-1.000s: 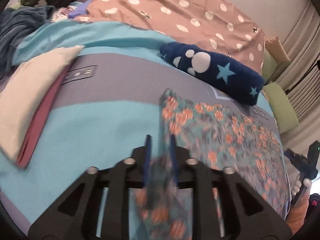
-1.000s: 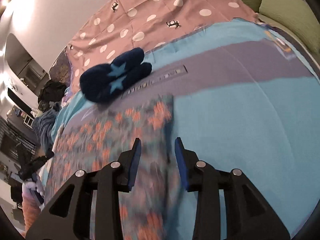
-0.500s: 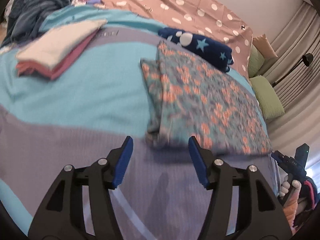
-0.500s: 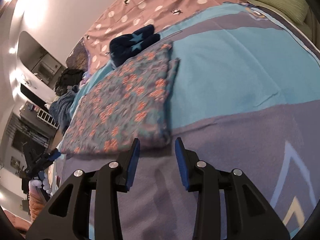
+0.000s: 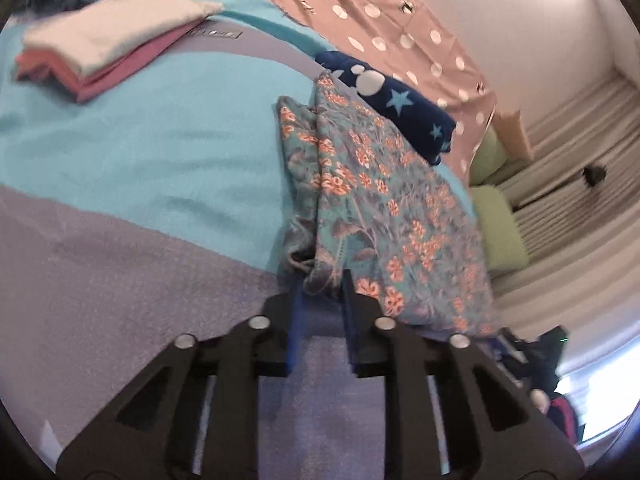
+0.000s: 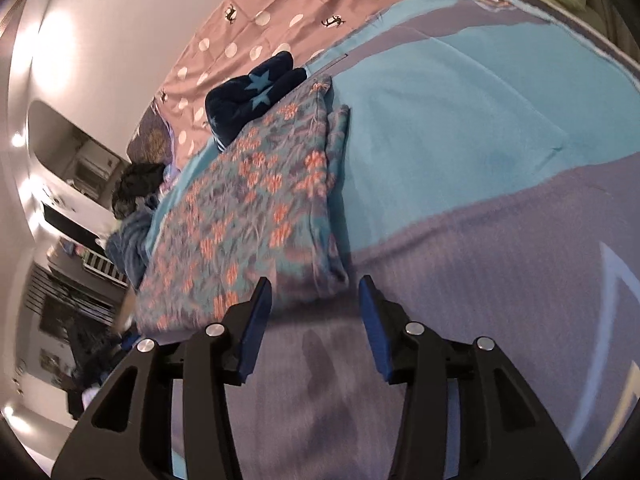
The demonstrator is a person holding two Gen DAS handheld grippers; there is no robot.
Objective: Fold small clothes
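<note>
The floral garment (image 5: 372,184) lies folded on the bed (image 5: 140,152), a long soft rectangle running away from both grippers toward the star-patterned navy fleece (image 5: 396,100) (thin printed cloth, layered edges showing). The left gripper (image 5: 320,280) is closing its fingers on the near corner, cloth between them. The right gripper (image 6: 316,288) is spreading its fingers, which straddle the opposite near corner.

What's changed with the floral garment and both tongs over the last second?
Both tongs let the floral garment go and drew back to its near edge. The left tongs are closing on the near corner; the right tongs are opening, pads not gripping. The navy star garment stayed put.
</note>
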